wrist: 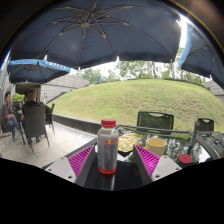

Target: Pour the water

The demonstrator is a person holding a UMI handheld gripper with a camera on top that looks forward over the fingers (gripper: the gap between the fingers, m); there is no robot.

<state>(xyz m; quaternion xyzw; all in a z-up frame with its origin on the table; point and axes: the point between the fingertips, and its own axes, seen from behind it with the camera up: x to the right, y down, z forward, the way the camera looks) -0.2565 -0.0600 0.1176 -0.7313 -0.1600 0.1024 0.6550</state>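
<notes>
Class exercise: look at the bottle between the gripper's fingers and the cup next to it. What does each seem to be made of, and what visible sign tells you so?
The bottle looks like clear plastic with an opaque red plastic cap: its body is see-through and greyish. It stands between the open gripper fingers, with a gap at each side. The cup looks like paper or matte plastic: pale yellow, opaque, no shine. Neither can be settled by look alone.

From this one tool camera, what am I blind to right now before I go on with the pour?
- Bottle: its base, below the tool's pink pads, is lost in shadow in the gripper view, so contact with the pads cannot be confirmed.
- Cup: its inside is hidden by its own rim, so its fill level is unknown.
- Table: small items near the cup are too small to identify.
</notes>
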